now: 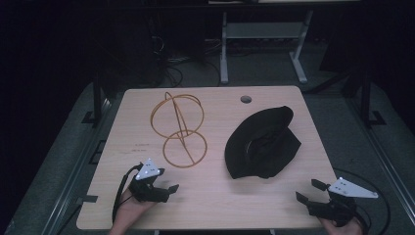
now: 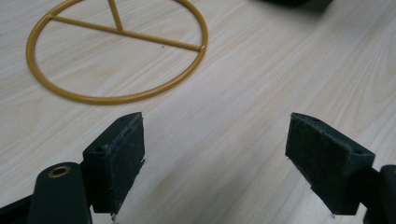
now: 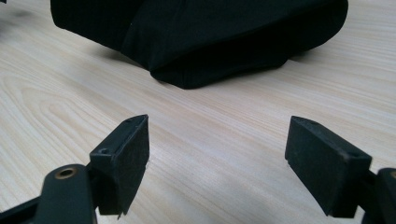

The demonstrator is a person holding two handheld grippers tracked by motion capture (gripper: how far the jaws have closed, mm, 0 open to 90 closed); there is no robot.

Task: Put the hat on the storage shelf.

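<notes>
Near the table's (image 1: 210, 200) front edge, left gripper (image 1: 164, 188) and right gripper (image 1: 308, 192) rest with jaws wide apart, holding nothing. Gold wire stand (image 1: 178, 128) sits left of centre; black hat (image 1: 262, 144) right of centre.

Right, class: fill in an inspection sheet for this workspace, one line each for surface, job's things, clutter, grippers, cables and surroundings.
Surface: light wooden table, with a round hole near the far edge.
Job's things: gold wire stand at left of centre; black hat at right, apart from it.
Clutter: nothing seen.
Grippers: left gripper and right gripper near the front edge, both open and holding nothing.
Cables: one black cable trails from the left gripper, another from the right.
Surroundings: dark room, white desk frame behind the table.
</notes>
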